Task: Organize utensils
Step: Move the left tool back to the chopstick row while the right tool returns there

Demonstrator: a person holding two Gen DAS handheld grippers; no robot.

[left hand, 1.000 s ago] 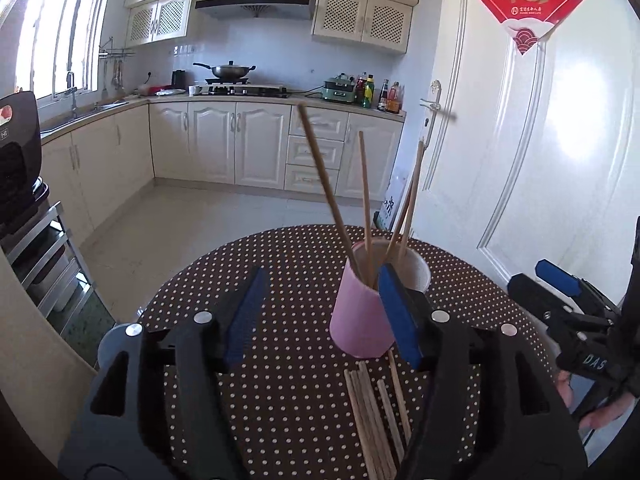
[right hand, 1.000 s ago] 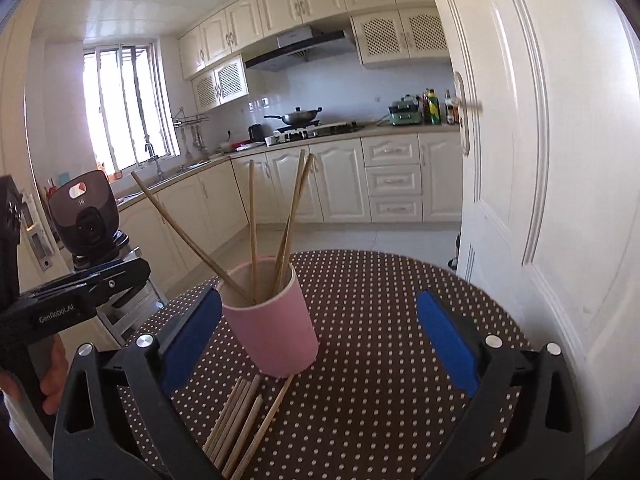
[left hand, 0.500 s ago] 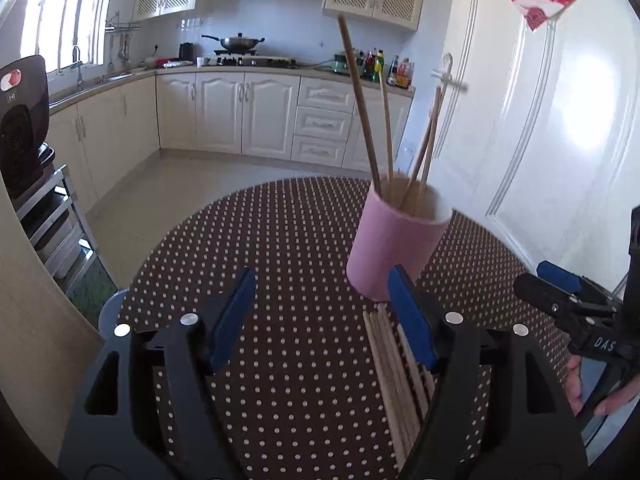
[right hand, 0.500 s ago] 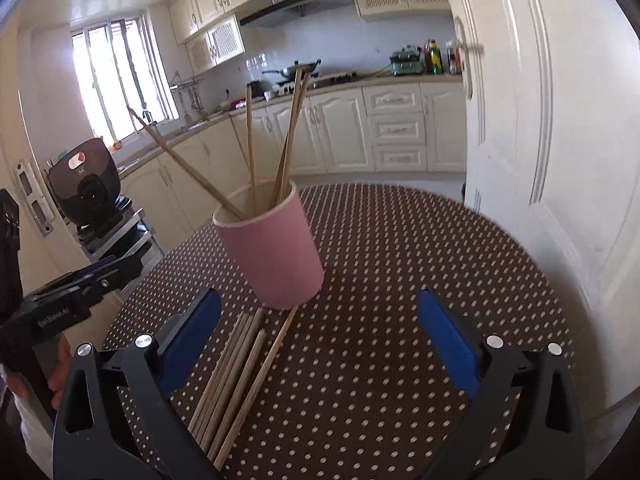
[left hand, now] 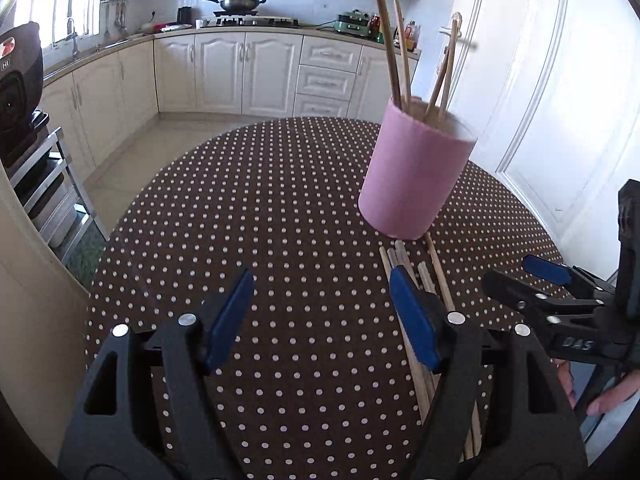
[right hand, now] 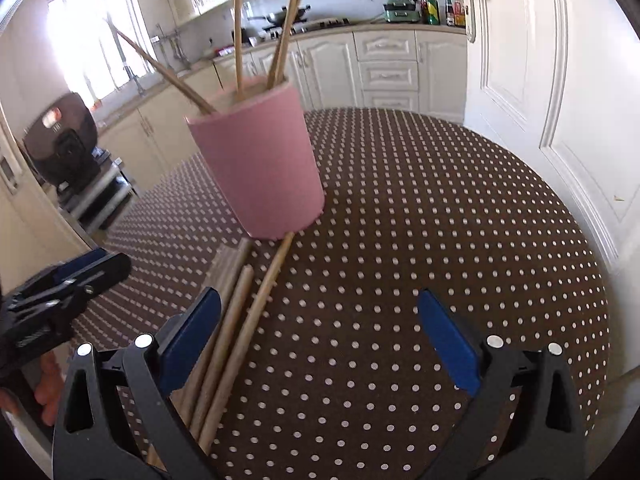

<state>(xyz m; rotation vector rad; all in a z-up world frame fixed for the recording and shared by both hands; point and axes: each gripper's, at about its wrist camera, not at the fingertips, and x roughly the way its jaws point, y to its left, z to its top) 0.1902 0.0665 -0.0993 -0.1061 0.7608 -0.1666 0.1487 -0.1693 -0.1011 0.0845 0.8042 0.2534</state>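
A pink cup [left hand: 412,184] [right hand: 260,168] stands upright on the round brown polka-dot table [left hand: 280,208] [right hand: 440,220], with several wooden chopsticks [left hand: 386,40] [right hand: 286,28] leaning in it. Several loose chopsticks [left hand: 440,272] [right hand: 260,304] lie flat in a bundle just in front of the cup. My left gripper [left hand: 320,280] [right hand: 92,268] hovers open above the cloth, its right finger over the bundle's left side, with nothing between the jaws. My right gripper [right hand: 320,300] [left hand: 520,278] is open too, its left finger over the bundle's right side.
A white door [left hand: 560,100] [right hand: 520,60] stands close behind the table's right edge. A black appliance [left hand: 16,92] [right hand: 64,140] sits on a metal rack to the left. Kitchen cabinets [left hand: 240,72] line the far wall. A person's hand [left hand: 608,396] [right hand: 48,384] holds each gripper.
Both grippers have sunk and tipped down toward the table, so the cup sits higher in each view and more of the loose bundle shows. The left jaws have widened a little.
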